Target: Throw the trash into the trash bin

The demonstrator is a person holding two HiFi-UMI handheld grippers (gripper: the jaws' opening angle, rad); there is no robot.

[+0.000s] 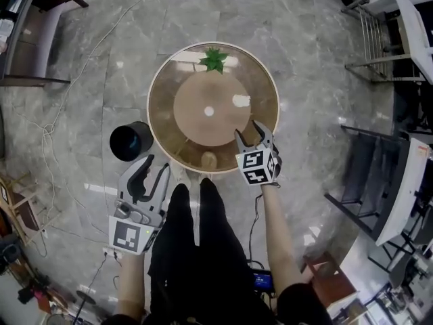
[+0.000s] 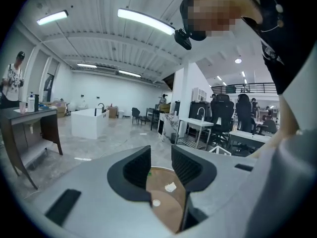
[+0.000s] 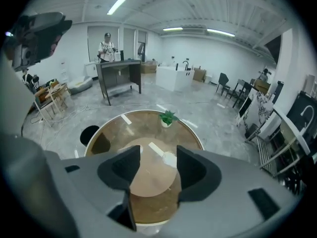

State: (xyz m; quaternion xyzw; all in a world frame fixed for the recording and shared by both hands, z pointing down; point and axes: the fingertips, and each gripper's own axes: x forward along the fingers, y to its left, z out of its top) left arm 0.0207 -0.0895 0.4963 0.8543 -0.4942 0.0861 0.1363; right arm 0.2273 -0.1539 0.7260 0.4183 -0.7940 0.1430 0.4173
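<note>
A crumpled white scrap of trash [image 1: 241, 101] [image 2: 170, 186] [image 3: 169, 158] lies on the round brown glass table [image 1: 160, 124], right of centre. A small white round bit [image 1: 208, 112] [image 2: 156, 203] rests near the table's middle. The black trash bin [image 1: 130, 141] [image 3: 89, 133] stands on the floor against the table's left side. My right gripper [image 1: 252, 133] [image 3: 154, 162] is open and empty over the table's near right edge, short of the scrap. My left gripper [image 1: 153, 169] [image 2: 161, 158] is open and empty, low by the near left rim, next to the bin.
A small green potted plant [image 1: 214, 60] [image 3: 167, 118] sits at the table's far edge. Cables [image 1: 51, 131] trail over the marble floor at left. A dark desk [image 1: 34, 36] stands far left, and metal racks and chairs [image 1: 379, 39] stand at right. My legs are at the table's near edge.
</note>
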